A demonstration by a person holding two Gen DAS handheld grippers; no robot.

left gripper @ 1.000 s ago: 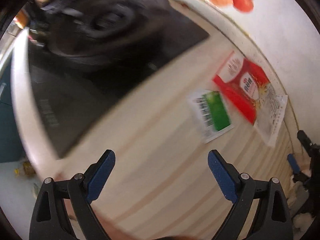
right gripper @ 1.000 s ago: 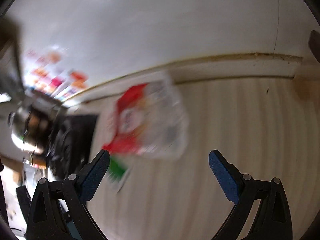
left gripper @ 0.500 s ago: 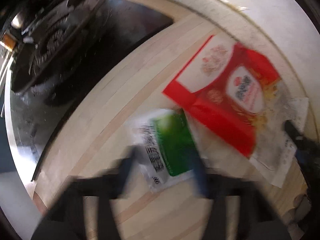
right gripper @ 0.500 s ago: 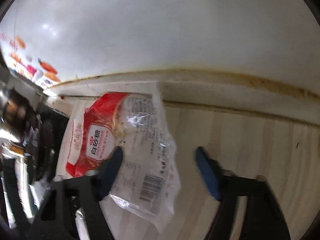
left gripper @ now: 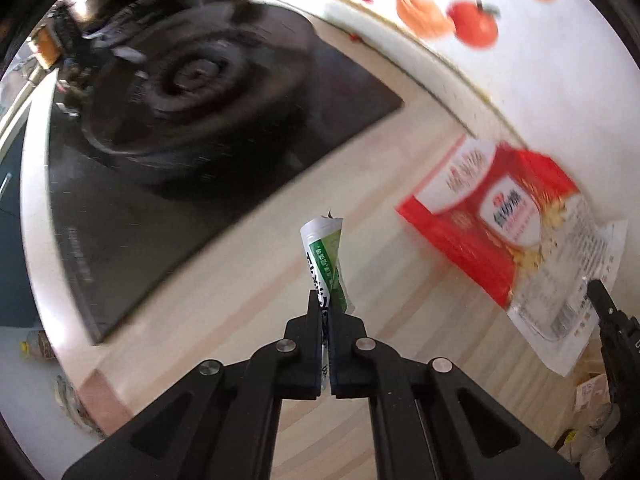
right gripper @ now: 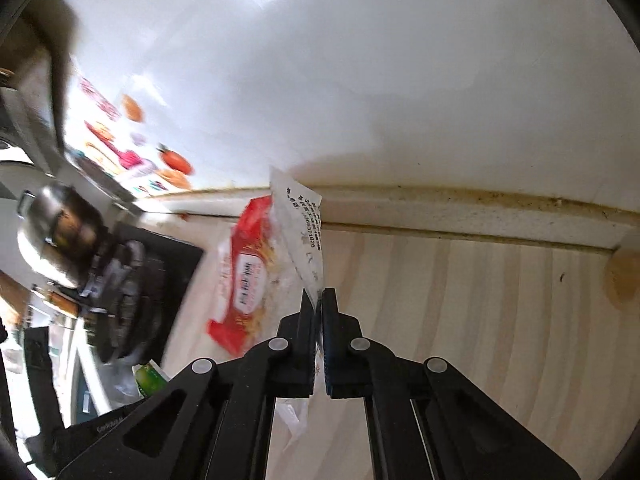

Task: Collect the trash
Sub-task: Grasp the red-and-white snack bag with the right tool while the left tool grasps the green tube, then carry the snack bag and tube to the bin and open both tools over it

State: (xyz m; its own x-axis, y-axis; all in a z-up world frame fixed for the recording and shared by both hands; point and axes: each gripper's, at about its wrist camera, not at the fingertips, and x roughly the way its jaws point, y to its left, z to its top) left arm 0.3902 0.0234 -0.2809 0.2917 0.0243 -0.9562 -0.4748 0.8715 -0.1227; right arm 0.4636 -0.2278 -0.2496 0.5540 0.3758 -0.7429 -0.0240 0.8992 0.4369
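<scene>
Left gripper: my left gripper (left gripper: 326,312) is pinched closed on the small green-and-white printed wrapper (left gripper: 325,258), which stands upright above the pale wooden counter (left gripper: 224,288), right of the black glass stovetop (left gripper: 160,152).

Right gripper: my right gripper (right gripper: 318,300) is clamped on the clear corner of the red-and-clear plastic sugar bag (right gripper: 250,276); its red end trails left and away towards the wall.

Next move: both pieces look ready to carry off; no bin is in view.

The red sugar bag (left gripper: 504,216) carries Chinese label characters, blurred; the green-and-white wrapper (left gripper: 324,264), near its left, bears illegible black print.
</scene>
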